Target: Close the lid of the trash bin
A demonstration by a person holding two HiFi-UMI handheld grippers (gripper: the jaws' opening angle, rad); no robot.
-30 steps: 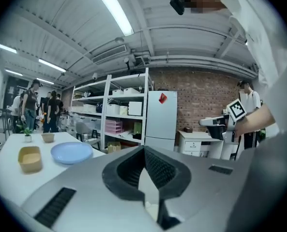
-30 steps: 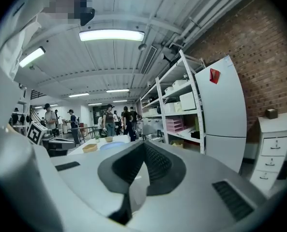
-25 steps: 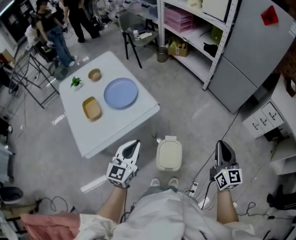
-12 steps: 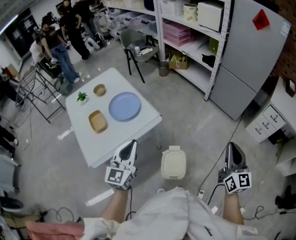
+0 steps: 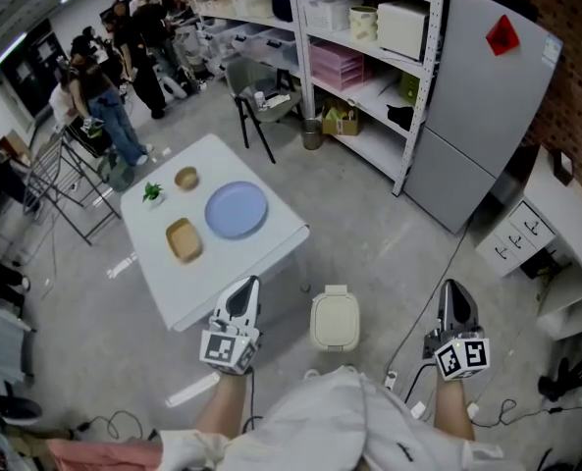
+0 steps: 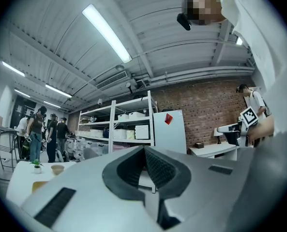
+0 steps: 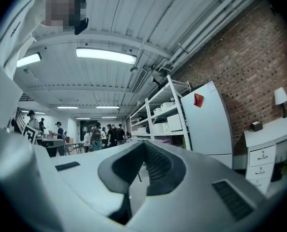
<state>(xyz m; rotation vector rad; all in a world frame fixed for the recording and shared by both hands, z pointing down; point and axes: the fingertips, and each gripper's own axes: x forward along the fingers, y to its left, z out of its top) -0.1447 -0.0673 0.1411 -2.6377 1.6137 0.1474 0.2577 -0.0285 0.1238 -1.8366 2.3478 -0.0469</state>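
A small cream trash bin (image 5: 335, 319) stands on the grey floor just in front of the person's feet, its lid lying flat and closed on top. My left gripper (image 5: 247, 287) hangs to the bin's left, jaws shut with nothing between them. My right gripper (image 5: 454, 290) is held to the bin's right, also shut and empty. Both are well apart from the bin. In the left gripper view the left gripper (image 6: 144, 151) points about level at shelving and a brick wall; the right gripper (image 7: 144, 146) does the same in the right gripper view. The bin is out of sight in both gripper views.
A white table (image 5: 261, 248) with a blue plate (image 5: 237, 209), a tan tray (image 5: 184, 239), a small bowl and a small plant stands left of the bin. Metal shelving (image 5: 364, 57) and a grey cabinet (image 5: 477, 106) line the right. Cables (image 5: 448, 263) trail on the floor. Several people stand far left.
Both grippers have risen away from the floor and spread slightly outward. The head view has tilted up, showing more of the room. The bin's lid stays closed.
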